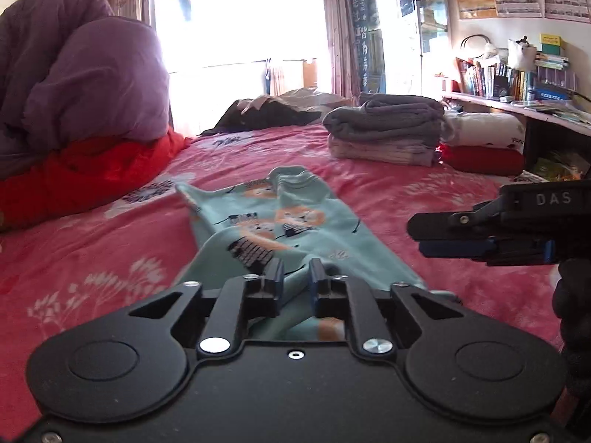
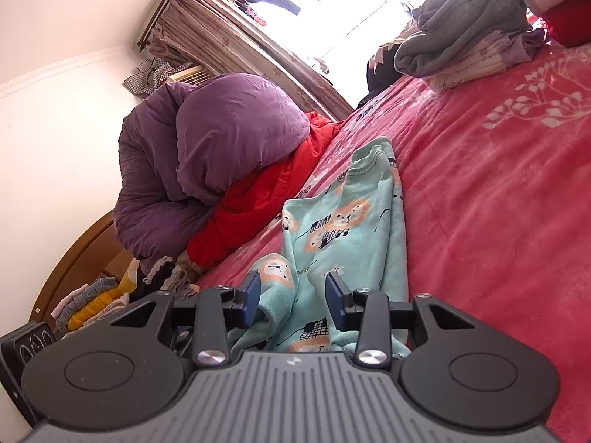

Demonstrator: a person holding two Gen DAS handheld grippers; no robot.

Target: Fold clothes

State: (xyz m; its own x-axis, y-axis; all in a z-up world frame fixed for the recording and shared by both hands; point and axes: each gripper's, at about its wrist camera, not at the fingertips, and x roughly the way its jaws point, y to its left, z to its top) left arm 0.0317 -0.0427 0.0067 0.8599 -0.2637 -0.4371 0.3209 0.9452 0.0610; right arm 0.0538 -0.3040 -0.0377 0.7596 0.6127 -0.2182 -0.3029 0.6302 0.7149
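Note:
A mint-green garment with orange lion prints (image 1: 295, 221) lies in a long, partly folded strip on the pink flowered bedspread (image 1: 92, 258). My left gripper (image 1: 296, 277) sits low over its near end. The jaws stand apart, a ridge of the cloth lies between them, and the pads do not press on it. The right gripper (image 1: 415, 238) comes in from the right, level, just off the garment's right edge. In the right wrist view that gripper (image 2: 294, 291) is open, with the garment (image 2: 354, 221) spread under and between its blue pads (image 2: 253, 295).
A folded stack of grey and pale clothes (image 1: 384, 129) sits at the back right of the bed. A purple duvet (image 1: 74, 74) lies over red bedding (image 1: 92, 170) on the left. A dark garment (image 1: 266, 114) lies below the window. A bookshelf (image 1: 517, 81) lines the right wall.

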